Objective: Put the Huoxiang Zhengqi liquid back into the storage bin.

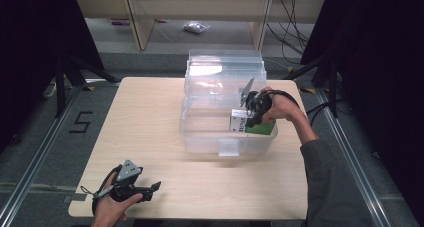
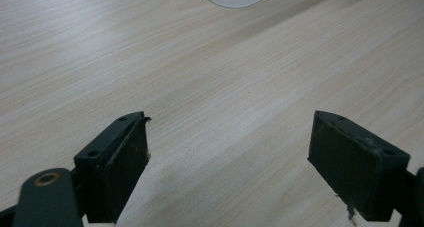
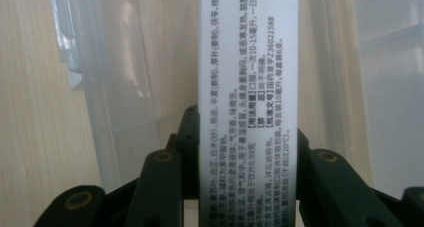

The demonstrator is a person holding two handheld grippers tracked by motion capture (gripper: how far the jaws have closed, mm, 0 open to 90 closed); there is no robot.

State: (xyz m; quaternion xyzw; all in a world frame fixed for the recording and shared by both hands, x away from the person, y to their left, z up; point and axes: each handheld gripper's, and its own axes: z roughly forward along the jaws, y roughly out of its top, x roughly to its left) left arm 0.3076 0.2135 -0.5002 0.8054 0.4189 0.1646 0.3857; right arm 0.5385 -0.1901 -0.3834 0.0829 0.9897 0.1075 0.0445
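Holding the medicine box point(image 3: 248, 87) between its two jaws, my right gripper point(image 1: 254, 107) is inside the clear plastic storage bin point(image 1: 200, 132), at the bin's right side. The jaws are pressed on both flat sides of the box, and its white printed face stands straight up in front of the gripper's camera. In the high view the box shows a green side and sits low in the bin, close under the gripper. The bin's lid point(image 1: 225, 69) is open and stands behind it. I see no other thing in the bin. My left gripper point(image 1: 131, 186) rests near the front edge of the wooden table point(image 1: 150, 112), its jaws spread wide with only bare wood between them.
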